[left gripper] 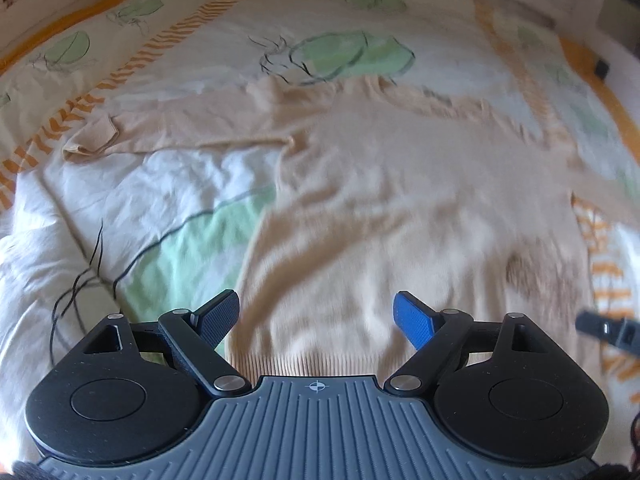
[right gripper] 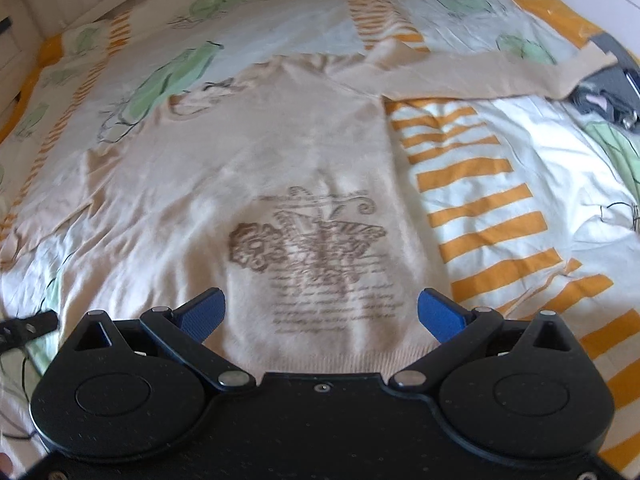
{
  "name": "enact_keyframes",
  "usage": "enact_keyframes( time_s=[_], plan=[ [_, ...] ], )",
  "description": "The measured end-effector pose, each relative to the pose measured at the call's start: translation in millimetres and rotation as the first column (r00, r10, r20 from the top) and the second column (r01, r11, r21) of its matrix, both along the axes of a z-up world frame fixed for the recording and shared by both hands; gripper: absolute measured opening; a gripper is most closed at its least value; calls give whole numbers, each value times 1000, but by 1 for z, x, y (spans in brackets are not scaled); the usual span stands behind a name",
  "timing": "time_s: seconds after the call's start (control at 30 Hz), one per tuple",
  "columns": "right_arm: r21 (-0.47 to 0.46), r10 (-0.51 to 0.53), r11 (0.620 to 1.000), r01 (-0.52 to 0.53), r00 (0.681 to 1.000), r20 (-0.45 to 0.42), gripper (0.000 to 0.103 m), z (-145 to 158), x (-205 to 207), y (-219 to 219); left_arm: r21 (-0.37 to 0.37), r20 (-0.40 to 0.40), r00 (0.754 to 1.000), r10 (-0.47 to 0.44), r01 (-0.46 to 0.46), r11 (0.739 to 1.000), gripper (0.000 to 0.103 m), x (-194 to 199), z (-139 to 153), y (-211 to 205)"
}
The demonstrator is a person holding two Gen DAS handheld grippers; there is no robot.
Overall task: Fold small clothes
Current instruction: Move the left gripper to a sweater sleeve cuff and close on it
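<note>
Cream-beige long-sleeved knit sweater [right gripper: 280,152] lies spread flat, front up, on a bed covered by a white cotton bedsheet [right gripper: 540,184] printed with orange bars and pale green leaf shapes outlined in thin black lines. Sweater fabric is soft and fine-knit, with shallow wrinkles across the body; a ribbed hem band [left gripper: 304,362] runs along the near edge. Brown print [right gripper: 308,240] on the lower front: a butterfly, a flower cluster and lines of script, slightly blurred. One sleeve [left gripper: 160,128] extends sideways and ends in a cuff folded back on itself; the opposite sleeve [right gripper: 480,74] also extends sideways, its cuff reaching a dark object [right gripper: 612,84] at the bed's edge, too blurred to identify. Left hand-held gripper [left gripper: 316,318]: jaws released and spread wide, one finger pad black and textured, the other blue, nothing between them; it hovers above the hem near the sweater's side edge. Right hand-held gripper [right gripper: 320,314]: jaws likewise released, both pads blue and finely textured, empty, positioned over the hem just below the print. Neither pad pair presses on the fabric. Sheet is creased and rumpled beside the sweater. Thin black cord [left gripper: 76,292] lies on the sheet nearby.
</note>
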State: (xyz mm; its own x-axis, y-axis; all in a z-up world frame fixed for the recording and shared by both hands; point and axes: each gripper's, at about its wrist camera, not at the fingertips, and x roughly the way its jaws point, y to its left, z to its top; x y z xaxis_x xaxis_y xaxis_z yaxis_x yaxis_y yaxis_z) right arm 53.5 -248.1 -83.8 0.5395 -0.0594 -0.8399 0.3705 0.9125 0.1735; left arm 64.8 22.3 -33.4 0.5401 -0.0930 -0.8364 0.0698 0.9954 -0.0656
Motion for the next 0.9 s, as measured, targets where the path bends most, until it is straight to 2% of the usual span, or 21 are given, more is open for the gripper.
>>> enact_keyframes(
  time_s=[0.13,0.23,0.37,0.53,0.63,0.73,0.8,0.9],
  plan=[
    [-2,-10,1000,10,1000,-29,102,-8,13,-6,-38,1,997,82,-82,996,85,33,-5,28],
    [-18,7,1000,-8,999,-44,102,-14,26,-2,-11,15,987,160,-160,987,85,60,-11,50],
    [-32,35,999,-37,998,-53,102,-19,45,9,83,61,974,219,-224,971,84,97,-16,81],
    [-24,92,995,-93,994,-51,102,-20,67,29,244,134,956,259,-285,927,84,136,-23,119],
    [-38,133,990,-135,990,-39,102,-18,79,45,297,169,953,250,-291,909,78,150,-26,143],
    [-49,174,983,-176,984,-30,102,-17,91,60,340,189,960,207,-262,903,70,159,-29,159],
    [-42,198,979,-200,980,-31,102,-18,98,68,378,196,967,160,-225,898,67,163,-33,165],
    [-32,218,975,-219,975,-36,102,-21,107,77,449,221,971,87,-180,875,66,162,-40,170]
  ],
)
